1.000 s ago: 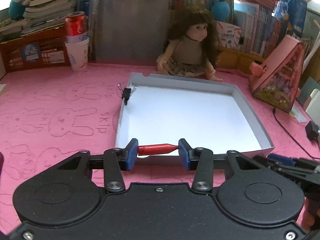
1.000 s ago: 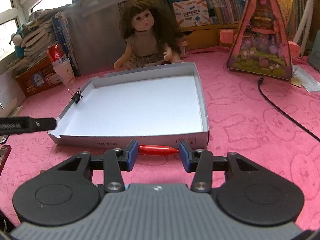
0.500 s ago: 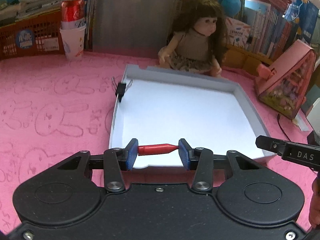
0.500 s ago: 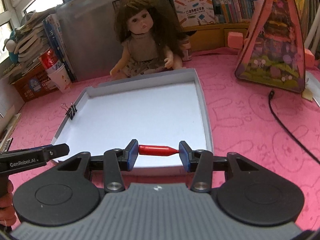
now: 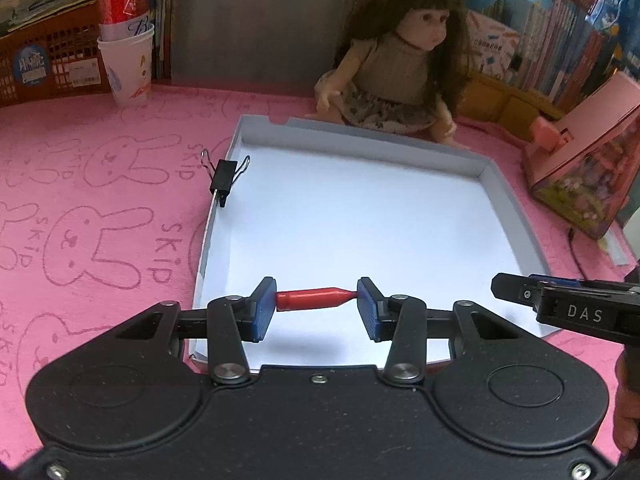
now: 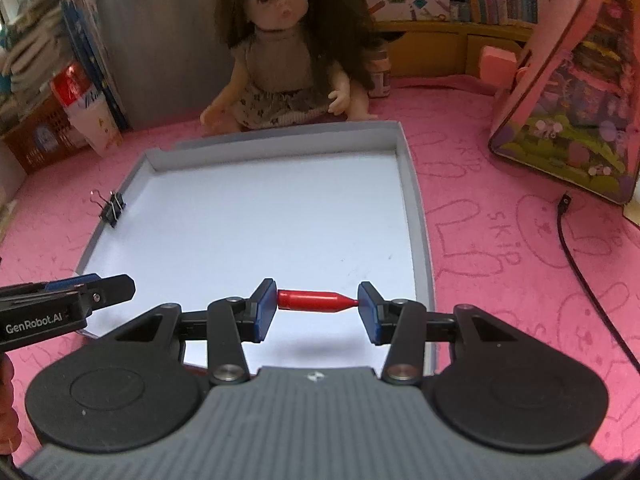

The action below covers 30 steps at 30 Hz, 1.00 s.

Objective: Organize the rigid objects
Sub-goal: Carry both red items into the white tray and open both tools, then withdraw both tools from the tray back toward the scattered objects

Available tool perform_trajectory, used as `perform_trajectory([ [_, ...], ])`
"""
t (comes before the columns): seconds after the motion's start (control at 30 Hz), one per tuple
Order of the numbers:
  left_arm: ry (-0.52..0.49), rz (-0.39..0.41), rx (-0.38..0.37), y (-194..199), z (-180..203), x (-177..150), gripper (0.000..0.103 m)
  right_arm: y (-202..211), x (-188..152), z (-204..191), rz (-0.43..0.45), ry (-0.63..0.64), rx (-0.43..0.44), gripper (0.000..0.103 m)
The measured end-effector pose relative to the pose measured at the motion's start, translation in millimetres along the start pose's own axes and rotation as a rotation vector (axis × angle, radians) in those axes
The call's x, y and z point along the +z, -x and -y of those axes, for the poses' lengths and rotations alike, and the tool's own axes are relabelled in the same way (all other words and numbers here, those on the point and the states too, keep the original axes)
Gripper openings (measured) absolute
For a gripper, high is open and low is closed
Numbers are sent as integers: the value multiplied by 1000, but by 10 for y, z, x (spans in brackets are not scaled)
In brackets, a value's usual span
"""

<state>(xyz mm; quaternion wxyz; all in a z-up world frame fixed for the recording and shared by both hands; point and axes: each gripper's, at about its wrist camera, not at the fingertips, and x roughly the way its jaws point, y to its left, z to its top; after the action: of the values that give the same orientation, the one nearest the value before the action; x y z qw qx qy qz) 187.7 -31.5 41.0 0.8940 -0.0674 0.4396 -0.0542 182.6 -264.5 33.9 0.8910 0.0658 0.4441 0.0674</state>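
The left tool [image 5: 316,304] is level, its blue pads [image 5: 264,308] pressed on the two ends of a red piece spanning the gap. The right tool [image 6: 317,306] holds its own red piece the same way. Each tool shows in the other's view, side by side, apart.

"SKIP" on mat [image 5: 120,184]; grippers seemingly read "DAS" [image 5: 585,313], "GenRobot.AI" [image 6: 34,323].

the left gripper [image 5: 316,302] jaws clamp a red pin [image 5: 314,298] endwise over the white tray [image 5: 516,216].
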Motion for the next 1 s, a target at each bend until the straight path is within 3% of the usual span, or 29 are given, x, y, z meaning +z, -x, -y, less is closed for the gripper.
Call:
perform_trajectory([
  [0.4, -37, -44, 42, -194, 42, -52, 42, -143, -86, -20, -62, 37, -25, 53],
  [0.5, -40, -52, 44, -221, 39, -69, 42, -159, -108, -9, -63, 37, -28, 62],
  [0.67, -54, -48, 51, -197, 62, -93, 43, -147, -145, -1, -51, 39, -20, 67],
  [1.0, -78, 21, 57, 146, 59, -181, 71, 111, -251, -13, 15, 55, -7, 82],
])
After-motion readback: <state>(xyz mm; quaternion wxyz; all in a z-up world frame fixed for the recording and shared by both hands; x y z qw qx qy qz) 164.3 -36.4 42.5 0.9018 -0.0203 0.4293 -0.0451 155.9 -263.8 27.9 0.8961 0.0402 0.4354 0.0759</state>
